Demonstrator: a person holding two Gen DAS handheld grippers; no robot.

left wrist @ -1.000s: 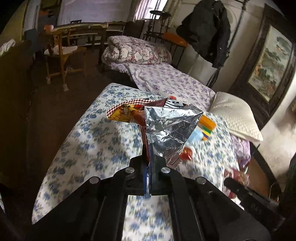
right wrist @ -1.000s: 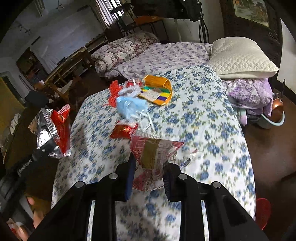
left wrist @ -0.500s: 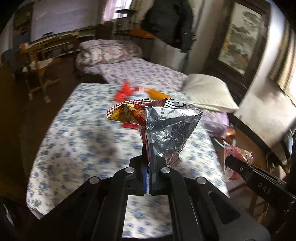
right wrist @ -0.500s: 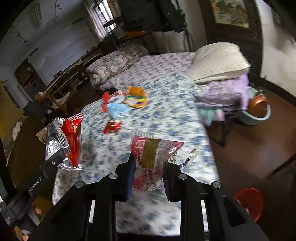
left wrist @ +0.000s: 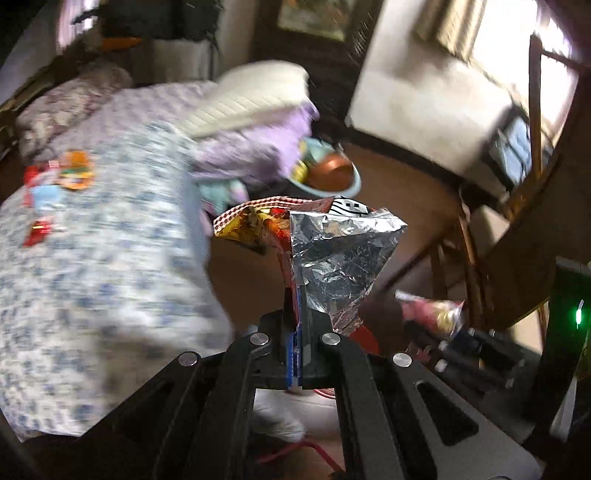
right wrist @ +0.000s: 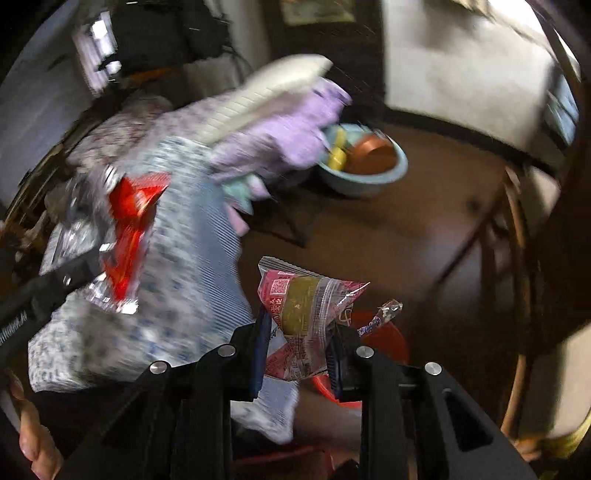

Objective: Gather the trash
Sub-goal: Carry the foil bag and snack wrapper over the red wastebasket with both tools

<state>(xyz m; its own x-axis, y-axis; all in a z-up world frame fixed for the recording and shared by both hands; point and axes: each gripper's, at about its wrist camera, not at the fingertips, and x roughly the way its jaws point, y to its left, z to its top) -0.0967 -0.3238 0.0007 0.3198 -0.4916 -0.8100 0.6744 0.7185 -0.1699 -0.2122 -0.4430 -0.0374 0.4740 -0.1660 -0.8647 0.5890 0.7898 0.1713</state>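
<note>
Beyond the flowered bedspread's (left wrist: 92, 258) edge, the left gripper (left wrist: 295, 343) pinches a crumpled silver-and-red foil snack bag (left wrist: 340, 254) upright, while the right gripper (right wrist: 299, 350) clamps a pink-and-olive plastic wrapper (right wrist: 303, 306) above a red bin (right wrist: 384, 343).

I am in a lived-in bedroom at home: left of my tongs a bed (left wrist: 92, 258) under a flowered sheet with a quilted pillow (left wrist: 255, 92), ahead a framed painting (left wrist: 314, 18), and a washbasin (right wrist: 364, 173) on the brown floor.
</note>
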